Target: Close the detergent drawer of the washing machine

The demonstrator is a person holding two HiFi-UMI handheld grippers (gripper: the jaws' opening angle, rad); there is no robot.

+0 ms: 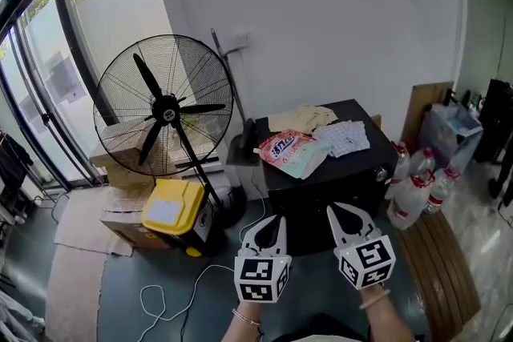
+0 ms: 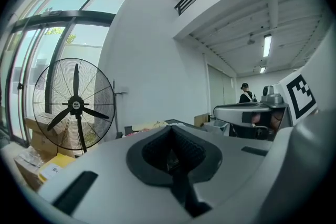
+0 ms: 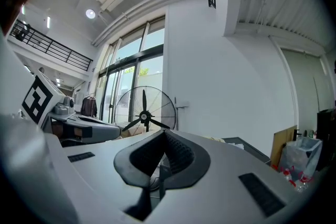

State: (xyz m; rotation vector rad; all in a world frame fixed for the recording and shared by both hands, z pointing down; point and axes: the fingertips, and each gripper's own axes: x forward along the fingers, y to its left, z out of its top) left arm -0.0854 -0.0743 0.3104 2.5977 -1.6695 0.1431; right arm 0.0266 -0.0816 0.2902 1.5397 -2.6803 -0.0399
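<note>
Pedestal fan [image 1: 164,112] stands left of the washing machine [image 1: 353,172], a black cabinet by the wall. The detergent drawer can't be made out on it. Yellow case [image 1: 172,208] sits on the floor to the machine's left. Pink bag [image 1: 290,152] lies on the machine top. Left gripper [image 1: 275,220] and right gripper [image 1: 335,210] are in front of the machine, clear of it. Each has its jaws together, with nothing between them.

The person is holding the left hand-held gripper [image 1: 275,220] and the right hand-held gripper [image 1: 337,210] side by side, both pointing forward with jaws pressing together, empty.
</note>
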